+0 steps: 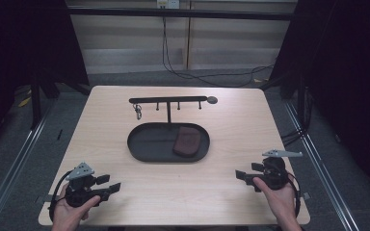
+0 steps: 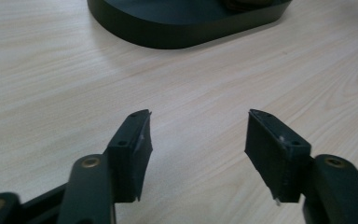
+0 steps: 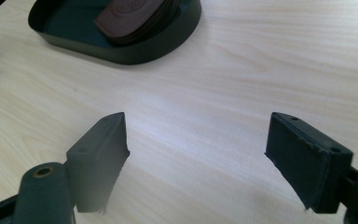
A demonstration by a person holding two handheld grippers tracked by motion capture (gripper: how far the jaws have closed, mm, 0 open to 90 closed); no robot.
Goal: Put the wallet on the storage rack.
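Fingers (image 2: 130, 154) of the left gripper (image 1: 107, 183) stand apart over bare wood near the desk's (image 1: 231, 192) front left corner, nothing between them; we read the pose as idle, held low and aimed inward at the tray (image 1: 139, 153). No earlier picture lets us say more than that the gap is a moderate one.

At mid-desk sits the black oval tray, with a brown leather pouch (image 1: 187, 140) lying in its right half, well apart from both grippers. We judge the pouch to be the thing the work turns on, since both pairs of fingers point toward it. Behind the tray rises a black rack (image 1: 167, 100) with a crossbar and short pegs; a small metal ring or clasp (image 1: 138, 113) hangs near its left end, likely put there so it stays clear of the tray.

Near the front right corner the right gripper (image 1: 244, 176) also has its fingers (image 3: 100, 154) spread wide on nothing, pointing left across the desk.

Hidden from us: the pouch's far end is cut off at the top of the right gripper view, and the hanging piece is too small to identify. A round knob (image 1: 212, 100) ends the crossbar; its purpose we cannot tell.
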